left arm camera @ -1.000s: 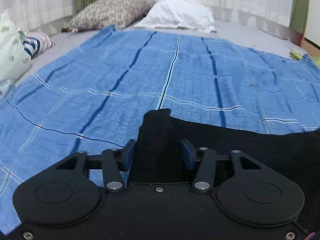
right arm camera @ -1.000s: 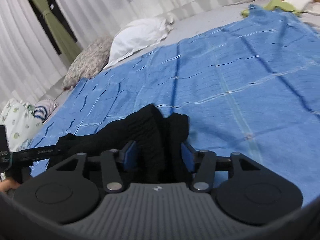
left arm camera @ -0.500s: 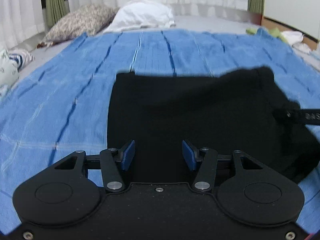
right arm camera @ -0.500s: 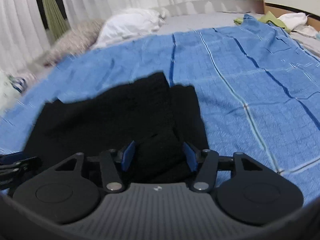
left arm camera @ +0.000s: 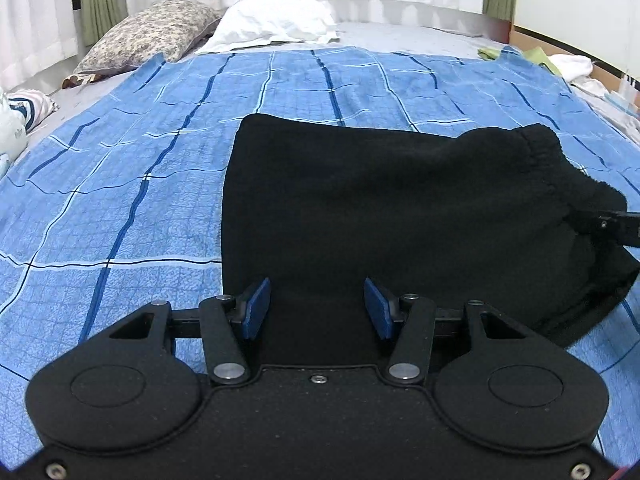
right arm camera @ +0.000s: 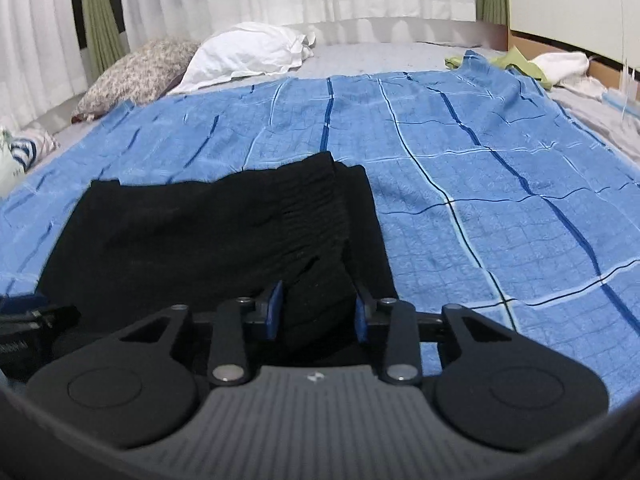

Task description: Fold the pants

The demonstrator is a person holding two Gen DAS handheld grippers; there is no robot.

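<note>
Pants [left arm camera: 380, 208], one pair: right hand-held gripper [right arm camera: 318, 310] grips waistband, left hand-held gripper [left arm camera: 316, 308] wide.

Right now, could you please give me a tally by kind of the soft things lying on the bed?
Black pants: 1
Blue checked blanket: 1
Pillows: 2, one floral, one white
Other cloth items at the edges, too unclear to count
Total clearly seen: 4

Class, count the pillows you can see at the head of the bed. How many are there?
2. A floral pillow lies at the far left of the bed's head, and a white pillow sits just to its right, touching it. More could lie outside the view.
</note>
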